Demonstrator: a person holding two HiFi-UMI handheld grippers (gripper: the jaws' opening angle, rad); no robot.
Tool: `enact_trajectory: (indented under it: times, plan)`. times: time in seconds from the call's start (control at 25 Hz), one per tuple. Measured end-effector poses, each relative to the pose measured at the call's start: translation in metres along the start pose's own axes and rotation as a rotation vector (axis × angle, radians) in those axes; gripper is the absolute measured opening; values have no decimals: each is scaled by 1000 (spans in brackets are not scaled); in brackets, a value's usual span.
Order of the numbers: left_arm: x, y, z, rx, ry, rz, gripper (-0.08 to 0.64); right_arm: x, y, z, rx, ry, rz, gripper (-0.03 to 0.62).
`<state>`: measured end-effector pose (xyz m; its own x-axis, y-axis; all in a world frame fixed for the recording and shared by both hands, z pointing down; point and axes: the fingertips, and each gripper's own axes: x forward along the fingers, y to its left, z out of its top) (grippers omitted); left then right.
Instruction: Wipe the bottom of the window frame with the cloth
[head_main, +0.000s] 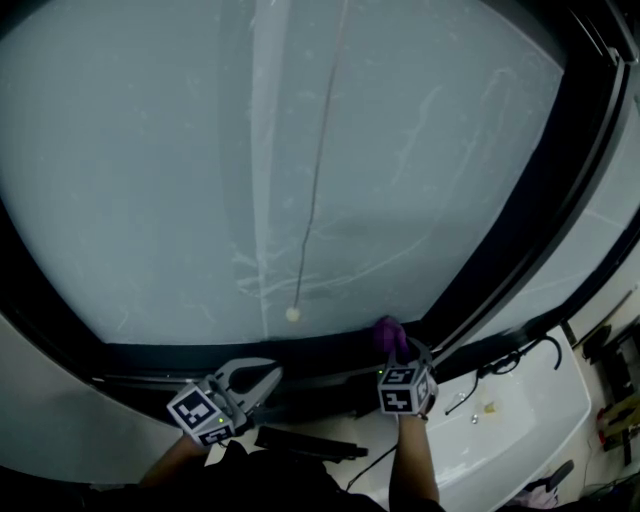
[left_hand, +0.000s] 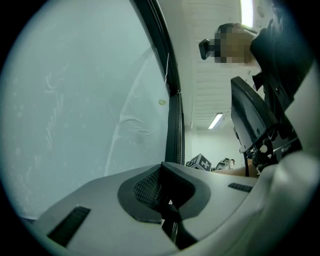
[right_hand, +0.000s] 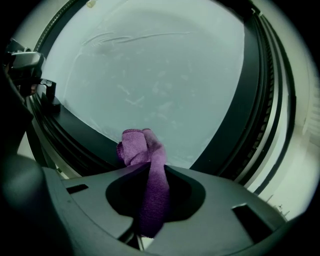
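Purple cloth (right_hand: 146, 159) is pinched between the closed jaws of the right gripper (right_hand: 150, 200), its bunched end against the bottom rail of the dark window frame (head_main: 250, 355), near the right corner. The left gripper (left_hand: 167, 205) hangs beside the rail, jaws together on nothing. Wiping looks under way. The leftward stretch is probably yet to do, though no view shows which parts are clean.

Off-task items around you
Cord bead (head_main: 293, 313) hangs straight ahead; black cable (head_main: 516, 352) lies on the white ledge (head_main: 530, 420) at your right; ceiling light (left_hand: 216, 120) is lit.
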<state>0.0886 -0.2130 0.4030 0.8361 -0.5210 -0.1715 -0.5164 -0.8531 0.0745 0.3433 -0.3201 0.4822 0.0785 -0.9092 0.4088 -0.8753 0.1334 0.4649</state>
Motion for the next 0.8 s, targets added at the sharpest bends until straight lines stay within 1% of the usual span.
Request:
enact_trajectory:
  times: [0.48,0.68,0.8]
  plan:
    - [-1,1,1,-7,-13,16,0,8,-39,-22,39,45,-80,67]
    - [-1,2,1,-10,-6,23,0,9,-50,-26,63,32,-121,67]
    - [-1,2,1,-4,-5,28,0,10,-55,-32,78,44,-148,67]
